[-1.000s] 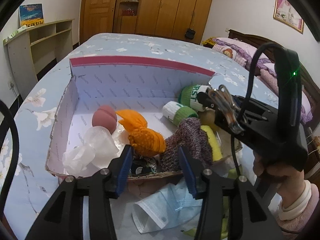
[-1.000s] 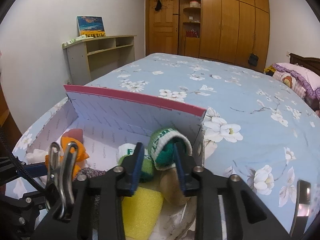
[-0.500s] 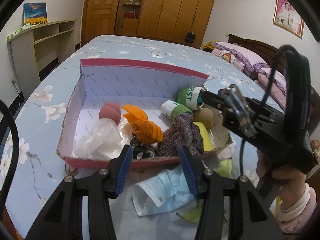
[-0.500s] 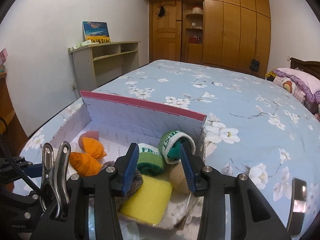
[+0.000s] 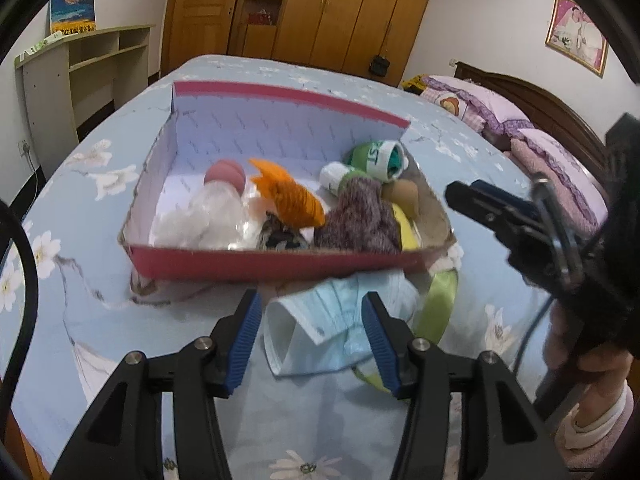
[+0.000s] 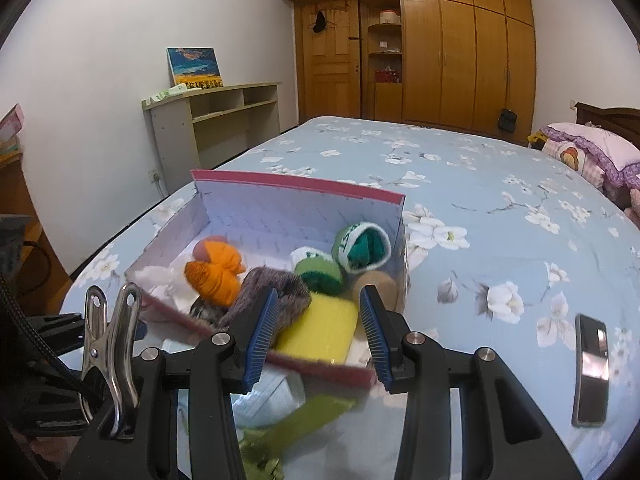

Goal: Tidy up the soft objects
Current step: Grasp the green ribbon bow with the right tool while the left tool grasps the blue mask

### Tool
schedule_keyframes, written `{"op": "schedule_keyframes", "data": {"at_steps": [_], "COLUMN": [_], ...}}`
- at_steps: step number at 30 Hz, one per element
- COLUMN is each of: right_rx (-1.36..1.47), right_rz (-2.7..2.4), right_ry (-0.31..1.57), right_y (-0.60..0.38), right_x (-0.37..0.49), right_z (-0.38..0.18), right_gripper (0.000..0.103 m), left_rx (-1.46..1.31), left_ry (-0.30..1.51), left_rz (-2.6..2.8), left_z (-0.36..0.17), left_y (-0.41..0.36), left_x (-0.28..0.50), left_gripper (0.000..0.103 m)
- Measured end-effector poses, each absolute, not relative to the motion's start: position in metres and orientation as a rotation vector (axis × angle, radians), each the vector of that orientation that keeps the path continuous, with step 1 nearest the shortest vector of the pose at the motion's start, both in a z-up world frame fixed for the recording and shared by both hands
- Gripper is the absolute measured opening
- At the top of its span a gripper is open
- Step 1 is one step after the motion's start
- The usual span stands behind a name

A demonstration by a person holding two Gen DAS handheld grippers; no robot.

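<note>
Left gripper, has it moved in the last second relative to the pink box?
Yes. The left gripper has pulled back from the pink box: earlier its jaws framed the box's contents, now they frame the blue face mask in front.

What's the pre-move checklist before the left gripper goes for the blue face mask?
1. Left gripper open: ok, the jaws stand apart with nothing between them.
2. Blue face mask lined up: ok, it lies on the bed between and just ahead of the fingertips.
3. Mask free of other things: not ok, the green band lies against its right side and may come along.
4. Right gripper out of the way: ok, open, empty, off to the right of the mask.
5. Room in the pink box: ok, bare floor shows at the back left.
6. Mask's ear loops clear of the box: cannot tell.
</note>
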State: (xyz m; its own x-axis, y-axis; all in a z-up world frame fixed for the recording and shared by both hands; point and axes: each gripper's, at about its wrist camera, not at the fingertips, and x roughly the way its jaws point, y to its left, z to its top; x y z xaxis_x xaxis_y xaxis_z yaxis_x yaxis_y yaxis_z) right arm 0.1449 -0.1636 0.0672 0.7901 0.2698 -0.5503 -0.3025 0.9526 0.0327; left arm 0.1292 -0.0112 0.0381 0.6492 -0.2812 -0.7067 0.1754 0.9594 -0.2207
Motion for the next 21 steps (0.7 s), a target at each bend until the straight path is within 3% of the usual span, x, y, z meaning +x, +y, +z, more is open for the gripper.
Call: {"op": "schedule_keyframes", "data": {"at_steps": [15,21], "right_rx": [-0.078,-0.063], "right_rz": [0.355,0.375], "right_ry": [0.714,0.768], "right_y": [-0.162,-0.161], "right_x": [0.091,0.081], "right_z": [0.026,0.006], "right_gripper": [0.044,0.044], "left_rx": [-0.172,-0.173], "left_ry": [0.863,0.866], "left_rz": [-0.254,-0.25], "left_z": [0.019,0.014], "left_y": [-0.007,-0.009], "left_x": [0.126,0.128], "left_gripper": [0.056,0.064]}}
